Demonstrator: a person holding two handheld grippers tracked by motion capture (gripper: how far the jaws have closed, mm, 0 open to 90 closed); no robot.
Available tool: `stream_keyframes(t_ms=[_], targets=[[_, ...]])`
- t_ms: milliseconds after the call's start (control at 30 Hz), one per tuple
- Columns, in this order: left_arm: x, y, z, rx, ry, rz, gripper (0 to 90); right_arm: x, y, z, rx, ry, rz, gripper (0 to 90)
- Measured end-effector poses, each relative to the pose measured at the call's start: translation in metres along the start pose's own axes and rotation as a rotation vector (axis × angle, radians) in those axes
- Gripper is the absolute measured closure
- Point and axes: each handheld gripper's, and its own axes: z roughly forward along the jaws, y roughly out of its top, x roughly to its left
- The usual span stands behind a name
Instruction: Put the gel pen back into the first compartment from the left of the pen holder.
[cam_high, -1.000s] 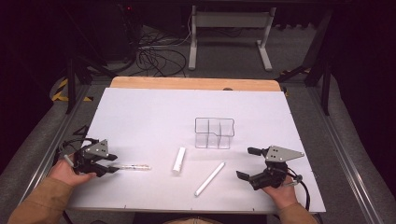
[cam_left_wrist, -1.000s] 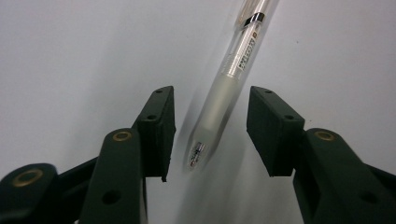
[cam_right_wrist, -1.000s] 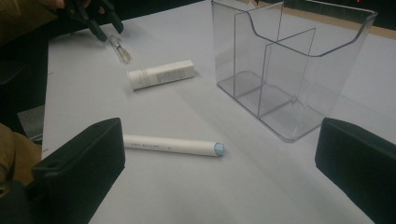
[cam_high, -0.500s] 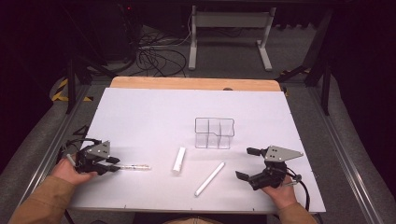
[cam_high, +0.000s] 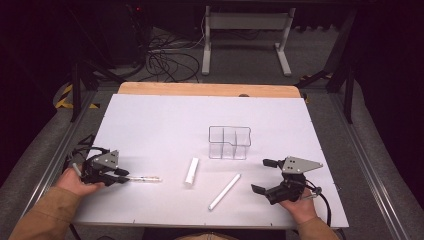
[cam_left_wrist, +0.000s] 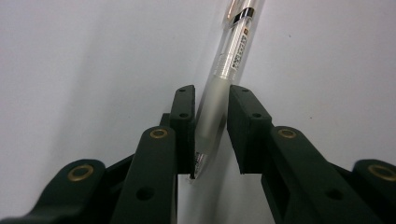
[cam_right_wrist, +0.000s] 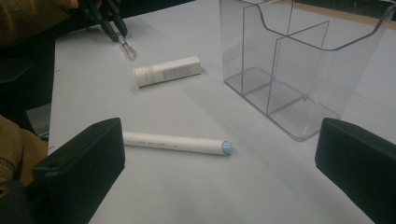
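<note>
At near left on the white table (cam_high: 150, 120), a clear plastic pen (cam_left_wrist: 229, 70) is gripped by the left gripper (cam_high: 123, 175). Near right, the right gripper (cam_high: 261, 176) is held wide apart, unloaded, beside a long white marker (cam_high: 224, 191). A clear divided organiser (cam_high: 229, 142) stands centrally.

We see the left gripper (cam_left_wrist: 210, 135) with its 2 black jaws rising from the bottom edge, a narrow gap between them. A clear plastic pen with a frosted grip and a metal clip (cam_left_wrist: 224, 74) lies in that gap on the white table surface (cam_left_wrist: 84, 51). Left jaw touches the grip; right jaw sits just beside it, contact unclear.
</note>
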Motion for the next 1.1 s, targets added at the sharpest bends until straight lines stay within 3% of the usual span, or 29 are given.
stream_keyframes(t_ms=[400,700,833,1100], targets=[[-0.002,0.003,-0.003,-0.003,0.0,0.042,79.8,0.0,0.0,0.0,0.003,0.001,0.0,2.0],[-0.009,0.016,-0.023,-0.046,-0.023,0.035,80.2,0.0,0.0,0.0,0.002,0.001,-0.001,2.0],[-0.013,0.024,-0.032,-0.049,-0.03,0.011,80.2,0.0,0.0,0.0,0.0,0.002,-0.002,2.0],[-0.019,0.04,-0.048,-0.083,-0.006,-0.008,80.2,0.001,0.0,-0.001,0.0,0.0,-0.004,2.0]])
